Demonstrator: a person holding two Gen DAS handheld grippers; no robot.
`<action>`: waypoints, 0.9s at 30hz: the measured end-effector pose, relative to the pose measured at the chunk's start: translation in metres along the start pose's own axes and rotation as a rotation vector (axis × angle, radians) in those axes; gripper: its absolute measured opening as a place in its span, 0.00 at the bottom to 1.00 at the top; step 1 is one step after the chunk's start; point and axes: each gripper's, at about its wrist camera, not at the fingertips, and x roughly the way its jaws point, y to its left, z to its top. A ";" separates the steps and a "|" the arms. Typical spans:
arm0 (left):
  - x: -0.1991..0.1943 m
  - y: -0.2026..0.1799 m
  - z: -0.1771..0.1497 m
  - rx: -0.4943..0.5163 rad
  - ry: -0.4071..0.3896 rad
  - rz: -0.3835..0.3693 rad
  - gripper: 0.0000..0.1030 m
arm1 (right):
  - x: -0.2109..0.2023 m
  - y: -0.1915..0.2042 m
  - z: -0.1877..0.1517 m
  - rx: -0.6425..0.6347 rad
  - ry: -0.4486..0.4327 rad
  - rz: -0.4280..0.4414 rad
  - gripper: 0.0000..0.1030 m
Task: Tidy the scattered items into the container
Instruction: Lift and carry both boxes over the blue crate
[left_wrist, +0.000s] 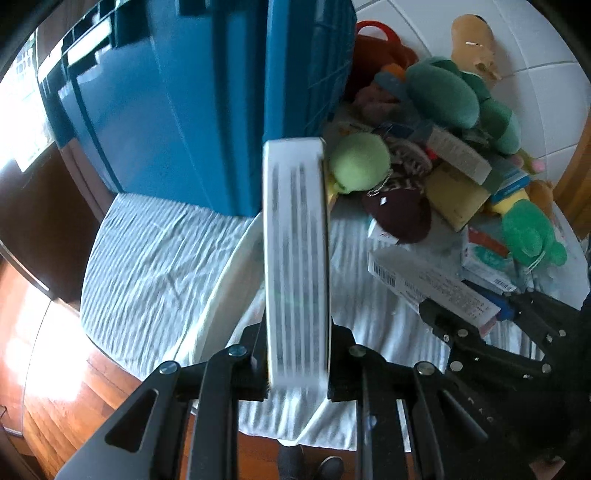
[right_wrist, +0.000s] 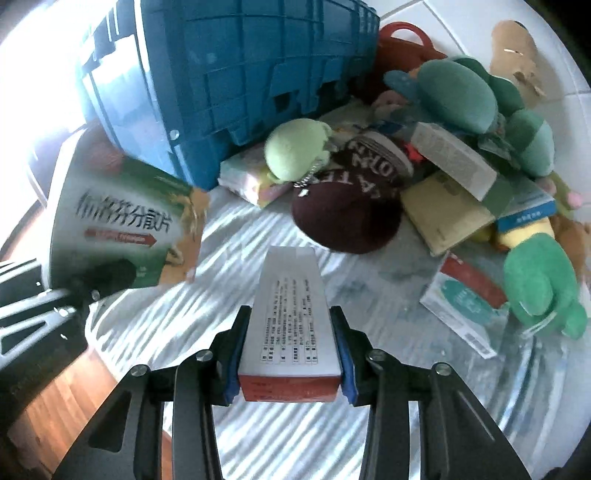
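My left gripper (left_wrist: 297, 363) is shut on a green and white medicine box (left_wrist: 295, 258), held edge-on above the table in front of the blue crate (left_wrist: 177, 103). The same box (right_wrist: 122, 218) and left gripper show at the left of the right wrist view. My right gripper (right_wrist: 290, 350) is shut on a white and red box (right_wrist: 290, 317), held above the striped cloth (right_wrist: 258, 424). The right gripper and its box (left_wrist: 432, 288) show at the right of the left wrist view. The blue crate (right_wrist: 229, 74) stands at the back left.
A pile lies right of the crate: a light green plush (right_wrist: 295, 147), a maroon cap (right_wrist: 347, 210), green plush toys (right_wrist: 535, 288), a tan envelope (right_wrist: 443, 214), several small boxes (right_wrist: 461, 306) and a red basket (right_wrist: 402, 40). The wooden floor (left_wrist: 55, 369) lies below the table's edge.
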 end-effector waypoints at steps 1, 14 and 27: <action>-0.003 -0.002 0.002 -0.001 -0.005 -0.001 0.19 | -0.001 -0.005 -0.001 0.003 0.001 0.002 0.39; -0.046 -0.033 0.026 0.029 -0.099 -0.021 0.19 | -0.058 -0.026 0.025 -0.016 -0.131 0.000 0.39; -0.115 -0.060 0.067 0.059 -0.253 -0.047 0.19 | -0.136 -0.036 0.065 -0.018 -0.309 -0.022 0.39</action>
